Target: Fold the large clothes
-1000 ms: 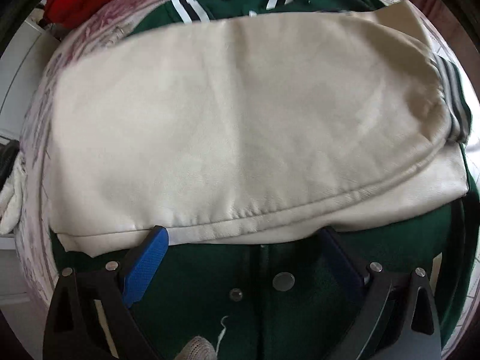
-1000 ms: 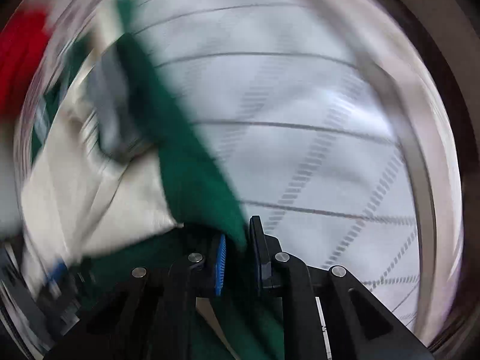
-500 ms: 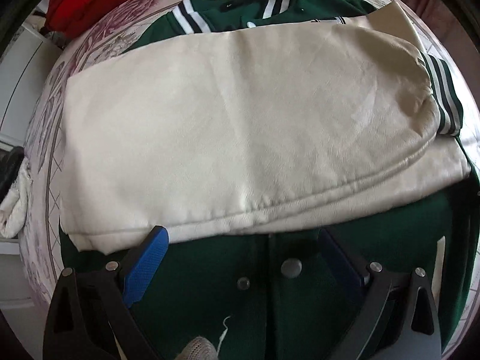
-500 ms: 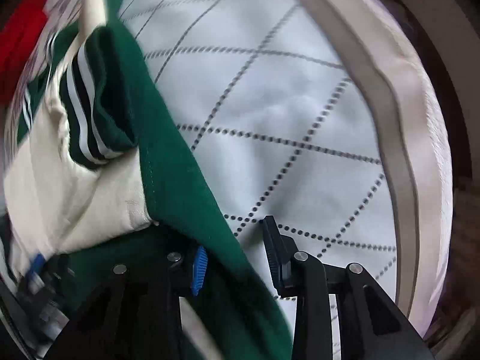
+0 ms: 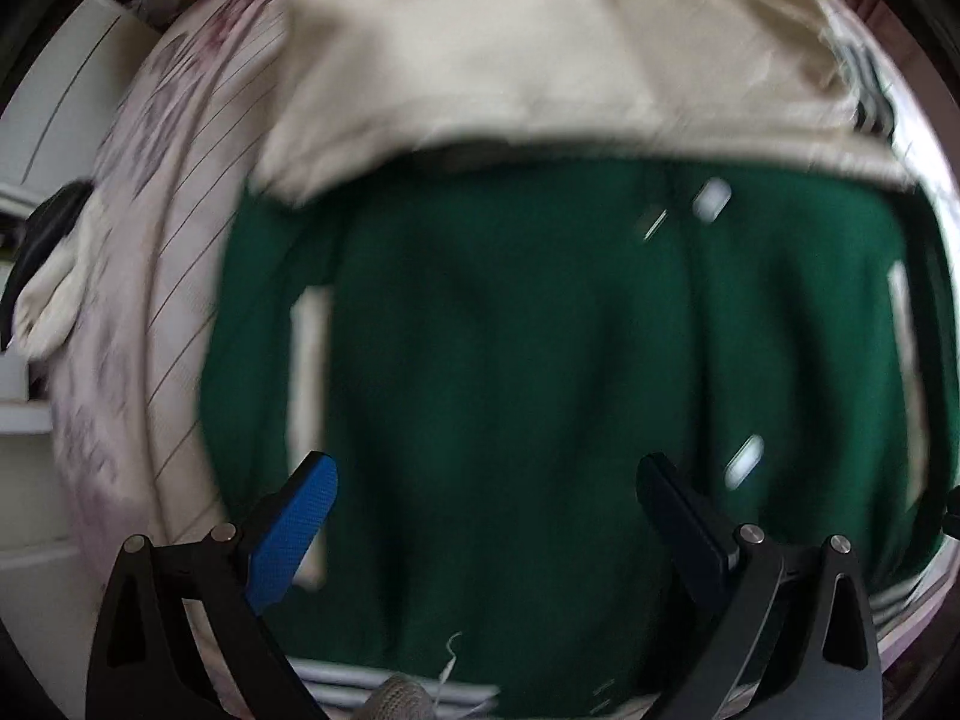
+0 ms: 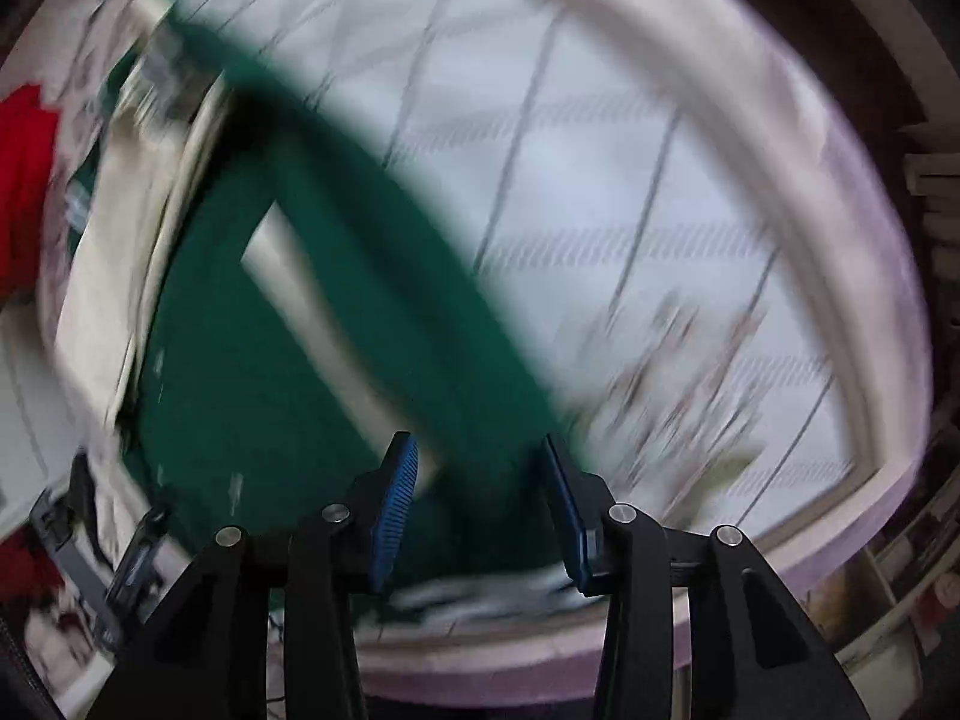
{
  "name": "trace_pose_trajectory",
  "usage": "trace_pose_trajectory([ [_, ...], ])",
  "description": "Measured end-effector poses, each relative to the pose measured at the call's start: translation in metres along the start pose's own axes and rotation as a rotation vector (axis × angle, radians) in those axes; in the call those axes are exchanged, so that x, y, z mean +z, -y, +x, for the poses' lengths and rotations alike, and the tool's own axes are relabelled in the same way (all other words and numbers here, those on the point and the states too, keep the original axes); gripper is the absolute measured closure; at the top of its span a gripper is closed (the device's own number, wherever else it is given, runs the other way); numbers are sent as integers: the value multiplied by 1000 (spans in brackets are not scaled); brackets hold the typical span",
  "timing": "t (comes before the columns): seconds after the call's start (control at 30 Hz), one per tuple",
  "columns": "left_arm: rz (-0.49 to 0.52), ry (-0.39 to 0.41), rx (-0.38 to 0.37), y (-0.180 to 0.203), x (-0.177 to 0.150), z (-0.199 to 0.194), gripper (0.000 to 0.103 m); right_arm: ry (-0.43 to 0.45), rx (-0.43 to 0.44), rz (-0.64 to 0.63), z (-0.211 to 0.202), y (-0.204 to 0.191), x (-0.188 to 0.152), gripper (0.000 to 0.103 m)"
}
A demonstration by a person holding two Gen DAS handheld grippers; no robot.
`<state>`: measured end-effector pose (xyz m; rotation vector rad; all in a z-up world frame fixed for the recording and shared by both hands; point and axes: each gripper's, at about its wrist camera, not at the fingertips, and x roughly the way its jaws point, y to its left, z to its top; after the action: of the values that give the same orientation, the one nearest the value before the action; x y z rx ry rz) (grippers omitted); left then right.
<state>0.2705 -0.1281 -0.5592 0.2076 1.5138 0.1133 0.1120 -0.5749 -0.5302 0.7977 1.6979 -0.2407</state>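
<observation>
The jacket (image 5: 540,360) lies flat on the bed (image 5: 138,252), its green body spread wide across the middle of the left wrist view, with both cream sleeves (image 5: 540,60) folded across its upper part in a broad pale band. Two snaps (image 5: 711,199) show as blurred bright spots down the front, and a cream pocket strip (image 5: 309,372) runs along each side of the body. A striped cuff (image 5: 864,84) peeks out at the sleeves' right end, and the striped hem (image 5: 396,684) shows at the lower edge. In the right wrist view the jacket (image 6: 288,360) fills the left half, smeared by motion, with one cream pocket strip (image 6: 324,324) slanting across the green and the sleeves (image 6: 120,240) beyond it. The left gripper (image 5: 486,483) hangs over the lower body of the jacket with its jaws spread wide apart and nothing between them. The right gripper (image 6: 477,480) sits over the jacket's right edge near the hem, its jaws also parted, holding nothing. The bed's pale cover (image 6: 630,180) with its grid of lines spreads out to the right of the jacket. A red garment (image 6: 24,180) lies at the far left of the bed, past the sleeves.
</observation>
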Motion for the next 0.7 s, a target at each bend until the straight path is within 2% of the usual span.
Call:
trace_pose_trajectory([
  [0.1, -13, -52, 60, -25, -36, 19, 0, -111, 114, -118, 38, -50, -48, 58],
  [0.17, -16, -72, 81, -32, -48, 34, 0, -157, 140, -194, 69, -83, -71, 58],
  [0.23, -18, -86, 68, -42, -51, 51, 0, -170, 117, -287, 103, -117, -92, 55],
  [0.3, -33, -91, 30, -46, -55, 64, 0, -167, 33, -352, 130, -136, -104, 51],
  [0.33, -39, -86, 13, -47, -57, 67, 0, -131, -20, -361, 139, -145, -110, 54],
  [0.37, -39, -77, 5, -48, -58, 68, 0, -81, -80, -374, 141, -153, -117, 79],
  [0.4, -33, -73, -3, -51, -58, 69, 0, -61, -110, -382, 141, -156, -120, 90],
  [0.5, -30, -51, -22, -70, -61, 71, 0, -44, -133, -333, 141, -157, -129, 91],
  [0.53, -32, -45, -25, -79, -62, 72, 0, -49, -132, -332, 150, -172, -130, 92],
  [0.63, -35, -41, -21, -103, -70, 74, 0, -79, -104, -332, 158, -186, -131, 92],
  [0.7, -40, -34, -10, -116, -74, 74, 0, -102, -75, -340, 167, -200, -144, 92],
])
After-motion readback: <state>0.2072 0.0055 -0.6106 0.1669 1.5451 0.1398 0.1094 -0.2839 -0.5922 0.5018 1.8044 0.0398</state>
